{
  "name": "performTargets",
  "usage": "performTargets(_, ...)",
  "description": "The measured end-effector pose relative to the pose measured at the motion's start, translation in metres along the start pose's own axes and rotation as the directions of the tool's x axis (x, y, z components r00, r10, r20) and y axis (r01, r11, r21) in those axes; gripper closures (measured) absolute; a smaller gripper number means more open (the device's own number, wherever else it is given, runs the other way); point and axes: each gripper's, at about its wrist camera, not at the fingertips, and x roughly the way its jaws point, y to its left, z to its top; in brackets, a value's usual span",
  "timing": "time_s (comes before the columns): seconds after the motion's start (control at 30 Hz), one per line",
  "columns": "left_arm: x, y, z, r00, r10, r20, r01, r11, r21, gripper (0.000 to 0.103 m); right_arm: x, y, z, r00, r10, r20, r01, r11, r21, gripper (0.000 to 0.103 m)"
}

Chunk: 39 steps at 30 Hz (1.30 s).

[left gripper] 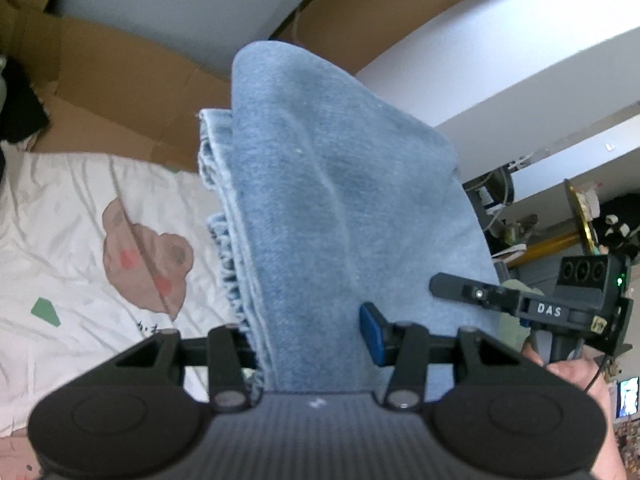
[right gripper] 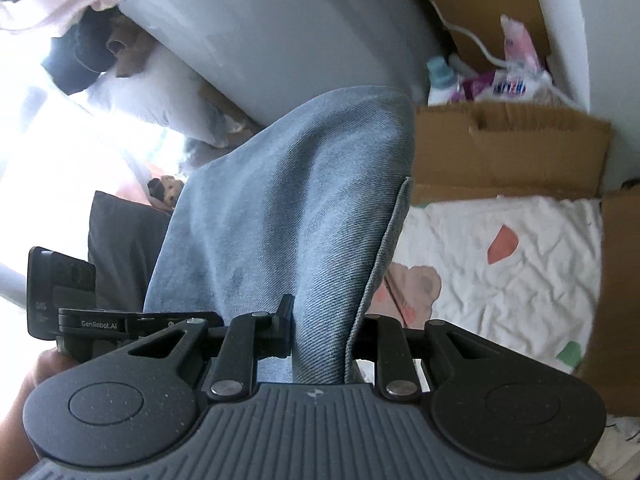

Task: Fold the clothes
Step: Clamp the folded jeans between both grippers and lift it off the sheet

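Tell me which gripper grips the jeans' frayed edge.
The left gripper: frayed fringe of the jeans runs into its jaws. The right gripper pinches a smooth fold.

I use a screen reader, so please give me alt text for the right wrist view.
The right gripper is clamped on a fold of light blue denim garment, held above a white sheet printed with pink bears, with brown cardboard boxes behind.
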Motion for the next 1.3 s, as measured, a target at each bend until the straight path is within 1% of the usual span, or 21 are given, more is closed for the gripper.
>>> performTargets(0.1,-0.001,-0.011,-0.003,1.0,-0.01,-0.002,0.01,1.0,-0.006,0.054,-0.019,0.003,-0.002,1.0,-0.001,0.012,0.001,1.0,-0.003,0.081)
performTargets(0.33,0.006,-0.037,-0.008,1.0,-0.001,-0.008,0.001,1.0,0.007,0.054,-0.049,0.006,-0.006,0.999,-0.041,0.034,0.041,0.999,-0.011,0.081)
performTargets(0.53,0.007,-0.062,-0.006,1.0,-0.011,-0.012,0.011,0.999,0.042,0.054,-0.075,0.0,-0.008,0.997,-0.05,0.061,0.051,0.999,-0.014,0.081)
performTargets(0.73,0.02,-0.085,-0.002,1.0,-0.012,-0.016,0.013,0.997,0.07,0.055,-0.1,-0.013,-0.008,0.994,-0.059,0.091,0.059,0.998,-0.004,0.081)
performTargets(0.93,0.049,-0.105,0.002,0.999,-0.028,-0.024,0.03,0.995,0.099,0.055,-0.123,-0.036,-0.008,0.99,-0.07,0.125,0.069,0.998,0.011,0.081)
performTargets(1.17,0.091,-0.13,0.007,0.998,-0.054,-0.022,0.056,0.989,0.14,0.055,-0.148,-0.078,-0.005,0.982,-0.092,0.166,0.087,0.996,0.034,0.081)
performTargets(1.3,0.122,-0.137,0.012,0.996,-0.087,-0.026,0.09,0.984,0.154,0.055,-0.16,-0.103,-0.003,0.975,-0.111,0.191,0.105,0.994,0.038,0.081)
